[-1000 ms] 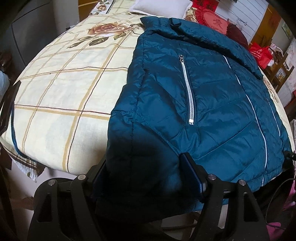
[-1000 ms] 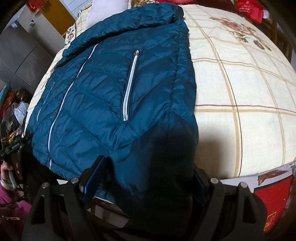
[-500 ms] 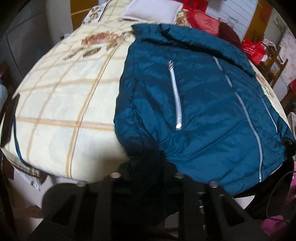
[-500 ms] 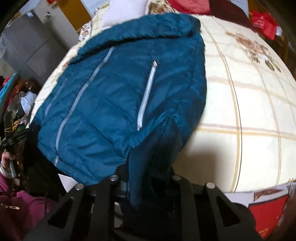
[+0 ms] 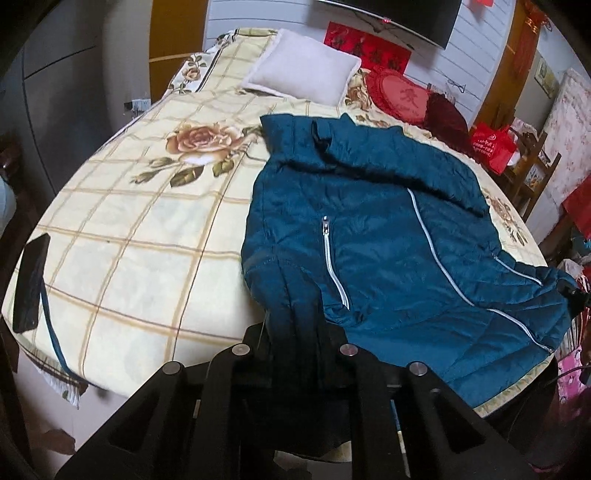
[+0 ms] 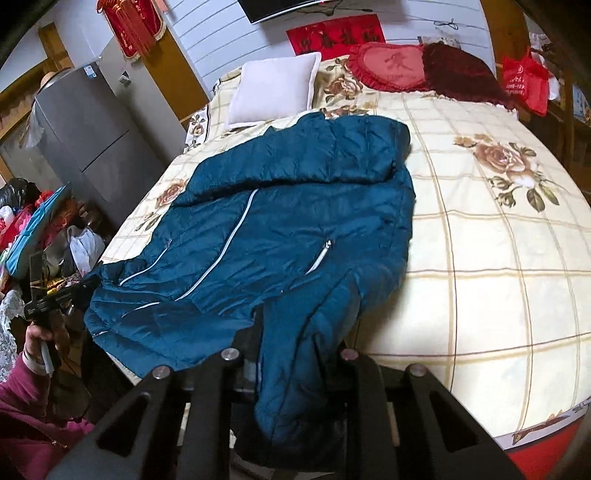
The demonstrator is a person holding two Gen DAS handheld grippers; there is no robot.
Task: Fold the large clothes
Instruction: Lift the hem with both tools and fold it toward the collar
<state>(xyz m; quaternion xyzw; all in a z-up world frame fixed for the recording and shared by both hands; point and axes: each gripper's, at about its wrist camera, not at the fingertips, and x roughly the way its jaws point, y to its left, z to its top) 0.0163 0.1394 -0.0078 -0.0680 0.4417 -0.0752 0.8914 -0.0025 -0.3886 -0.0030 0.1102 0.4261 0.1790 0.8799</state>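
Jacket (image 5: 388, 240), red banner (image 6: 336, 35) characters perhaps illegible.

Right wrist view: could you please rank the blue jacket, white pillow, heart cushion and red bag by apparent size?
1. Jacket, though nearest the camera.
2. Pillow and heart cushion, too alike to rank.
3. Red bag.

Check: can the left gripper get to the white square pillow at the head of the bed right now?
Probably not. The left gripper is shut on the teal quilted jacket's hem at the bed's near edge; the white square pillow lies beyond the jacket.
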